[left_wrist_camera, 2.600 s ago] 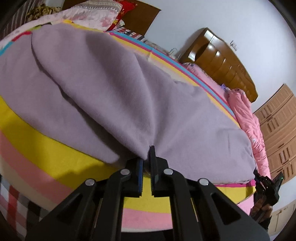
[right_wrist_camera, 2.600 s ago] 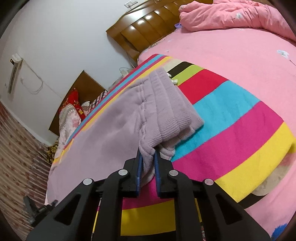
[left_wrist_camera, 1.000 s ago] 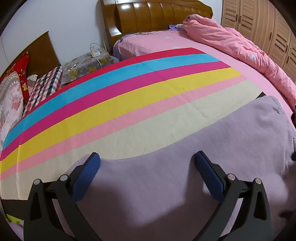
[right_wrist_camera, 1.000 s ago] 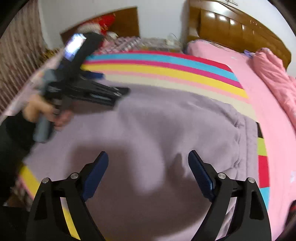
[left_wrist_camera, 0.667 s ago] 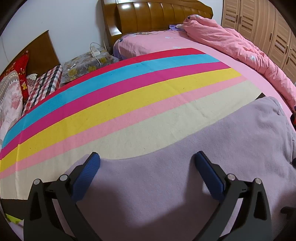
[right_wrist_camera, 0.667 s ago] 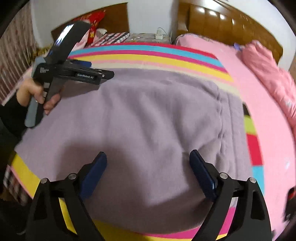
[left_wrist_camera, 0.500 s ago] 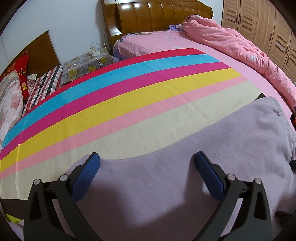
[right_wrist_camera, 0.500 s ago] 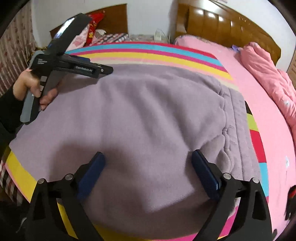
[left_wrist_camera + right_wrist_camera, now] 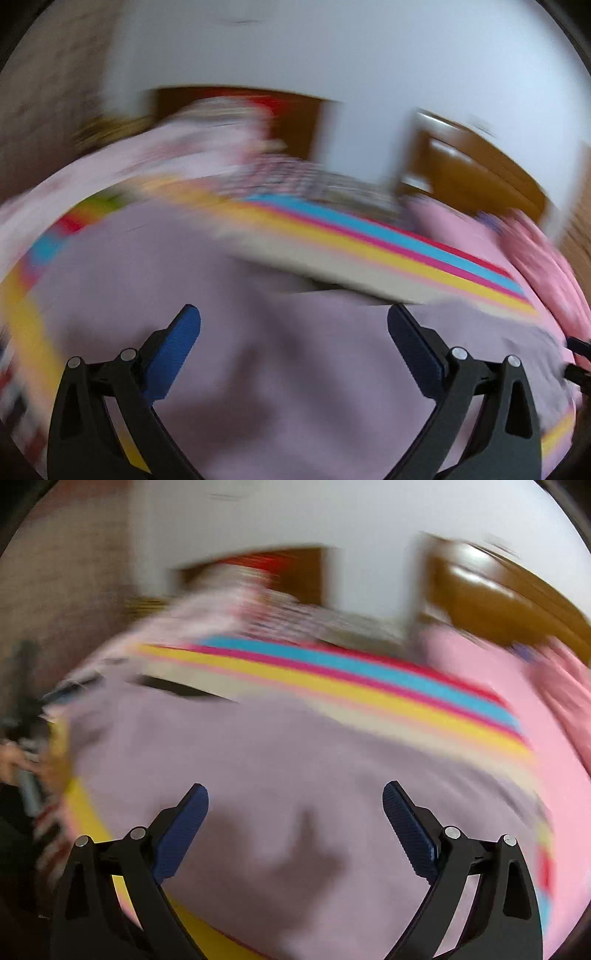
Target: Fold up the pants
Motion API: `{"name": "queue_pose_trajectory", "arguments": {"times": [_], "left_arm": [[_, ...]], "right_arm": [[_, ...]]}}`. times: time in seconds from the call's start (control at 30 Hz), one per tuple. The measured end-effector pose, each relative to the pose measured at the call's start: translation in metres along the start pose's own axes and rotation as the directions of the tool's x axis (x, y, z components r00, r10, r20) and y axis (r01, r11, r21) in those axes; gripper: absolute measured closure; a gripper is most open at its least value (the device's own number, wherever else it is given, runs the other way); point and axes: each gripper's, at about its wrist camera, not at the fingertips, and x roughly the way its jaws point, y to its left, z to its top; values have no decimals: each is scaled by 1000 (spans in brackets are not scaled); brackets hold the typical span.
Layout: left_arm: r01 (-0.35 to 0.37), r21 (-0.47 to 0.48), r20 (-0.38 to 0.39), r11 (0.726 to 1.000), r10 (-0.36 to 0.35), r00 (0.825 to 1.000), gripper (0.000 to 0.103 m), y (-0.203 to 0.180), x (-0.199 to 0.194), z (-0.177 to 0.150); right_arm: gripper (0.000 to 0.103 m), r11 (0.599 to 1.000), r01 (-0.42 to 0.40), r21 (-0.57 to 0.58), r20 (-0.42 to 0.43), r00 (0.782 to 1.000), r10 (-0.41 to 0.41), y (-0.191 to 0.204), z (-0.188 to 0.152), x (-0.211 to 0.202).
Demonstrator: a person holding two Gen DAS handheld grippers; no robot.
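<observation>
striped bedspread (image 9: pixel 369 686) under lilac pants (image 9: pixel 295 760), long axis seemingly left-right, blurred; left tongs (image 9: pixel 293 325), right tongs (image 9: pixel 295 801) both released.

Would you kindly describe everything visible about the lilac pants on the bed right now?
The pants are a soft, fleecy-looking lilac fabric, lying spread flat in a broad folded slab on the striped bedcover. Motion blur hides seams and the waistband. Both the left gripper and the right gripper are open above the cloth, holding nothing; their shadows fall on the fabric.
</observation>
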Motion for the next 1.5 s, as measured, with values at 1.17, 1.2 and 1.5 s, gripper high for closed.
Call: {"name": "queue_pose_trajectory", "arguments": {"times": [1.17, 1.2, 1.5], "left_arm": [[-200, -567, -68, 799, 197, 978, 26, 250, 56, -2], [-217, -559, -79, 800, 209, 975, 25, 247, 55, -1], [-177, -532, 11, 828, 215, 976, 95, 237, 30, 6]], "right_arm": [[65, 486, -719, -496, -557, 693, 457, 474, 197, 385], [65, 486, -721, -493, -560, 691, 457, 474, 197, 386], [92, 519, -674, -526, -447, 738, 506, 460, 203, 363]]}}
